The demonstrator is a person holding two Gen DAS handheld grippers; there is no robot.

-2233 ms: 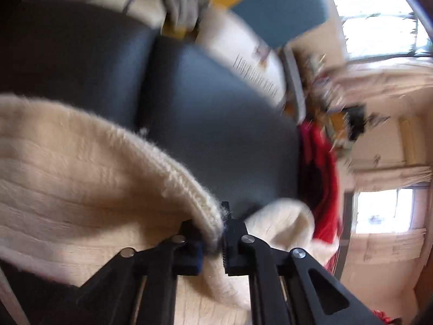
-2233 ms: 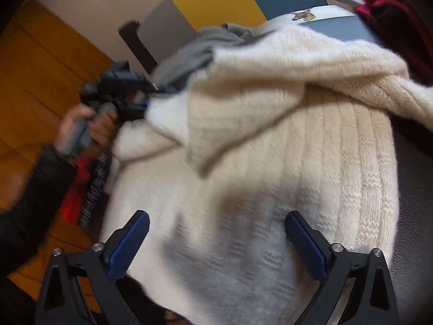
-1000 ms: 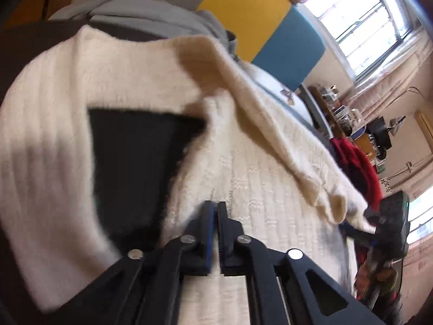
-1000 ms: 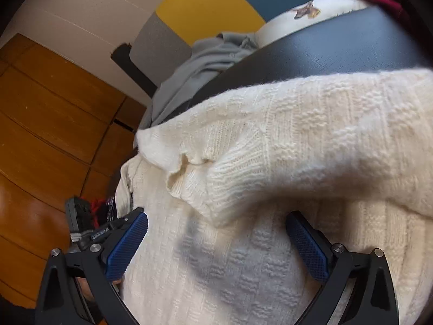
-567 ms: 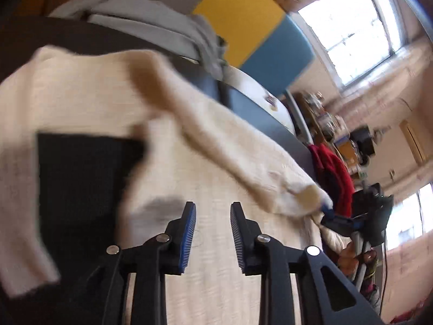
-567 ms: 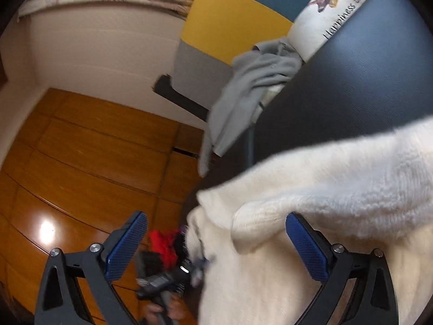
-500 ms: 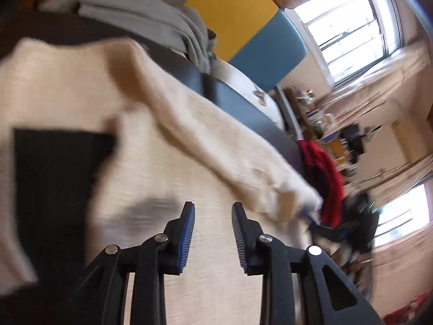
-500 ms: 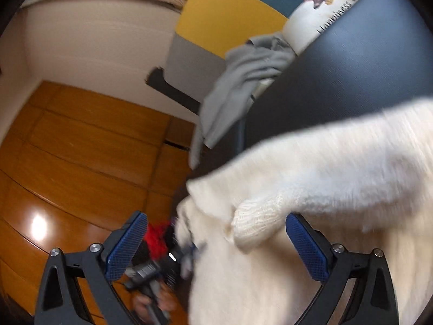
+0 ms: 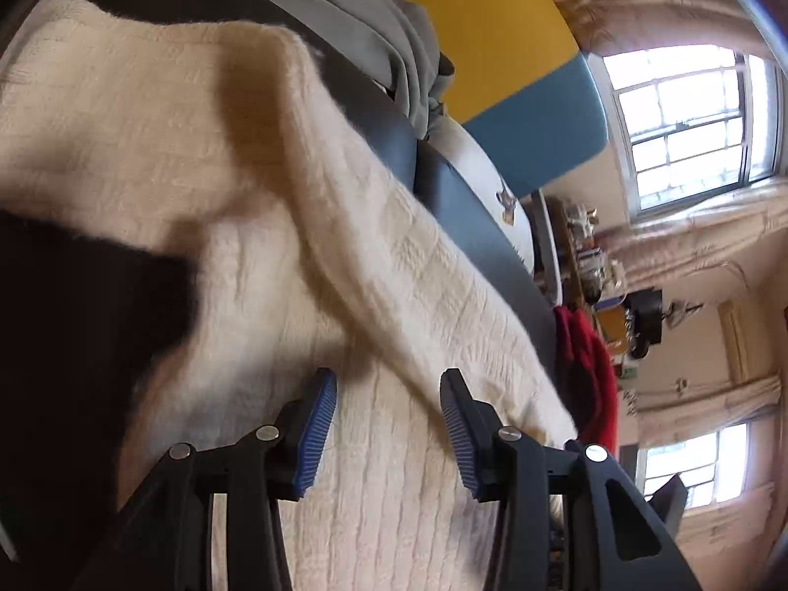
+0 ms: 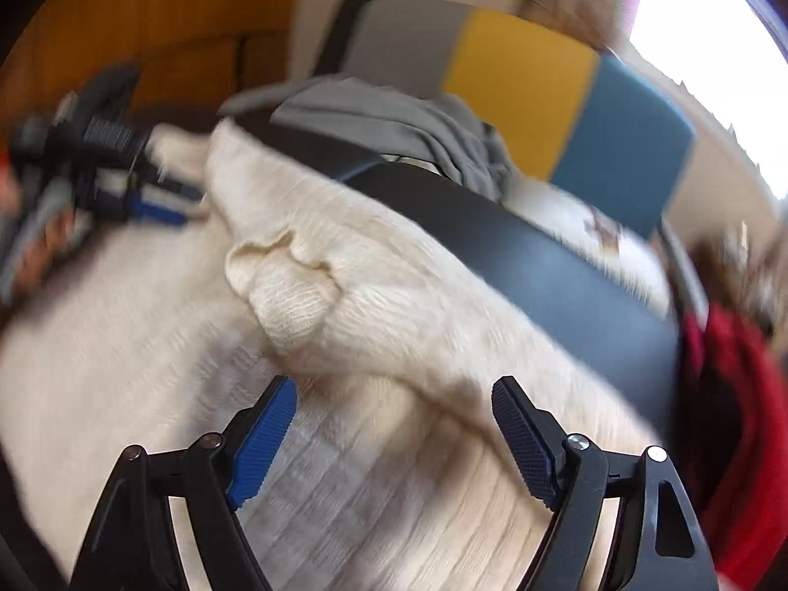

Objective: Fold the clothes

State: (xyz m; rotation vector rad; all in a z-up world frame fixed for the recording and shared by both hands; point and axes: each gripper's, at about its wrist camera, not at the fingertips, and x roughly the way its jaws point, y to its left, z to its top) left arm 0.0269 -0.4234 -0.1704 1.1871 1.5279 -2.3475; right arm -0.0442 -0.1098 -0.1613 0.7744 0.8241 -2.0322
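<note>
On the dark padded seat [image 9: 473,207] lies the cream knitted sweater [image 9: 404,468], spread flat over most of the cushion, with one sleeve [image 9: 344,226] laid diagonally across its body. Its ribbed cuff [image 10: 290,290] shows close up in the right wrist view, resting on the sweater's front. The left gripper [image 9: 389,409] hovers just above the knit with its jaws parted and nothing between them; the right gripper [image 10: 394,418] likewise stands wide apart over the fabric, holding nothing.

Judging by how things lie, the fold is at an early-to-middle stage: one sleeve is brought in over the torso, yet the body itself is still spread out (the other sleeve cannot be made out in either view). Likely left to do are tucking in the second sleeve, if it is still out, and doubling the body over.

A grey garment [image 9: 374,34] is draped at the seat's far edge, and a red garment [image 10: 738,423] lies at the side; both appear unfolded, so more of the pile probably waits.
</note>
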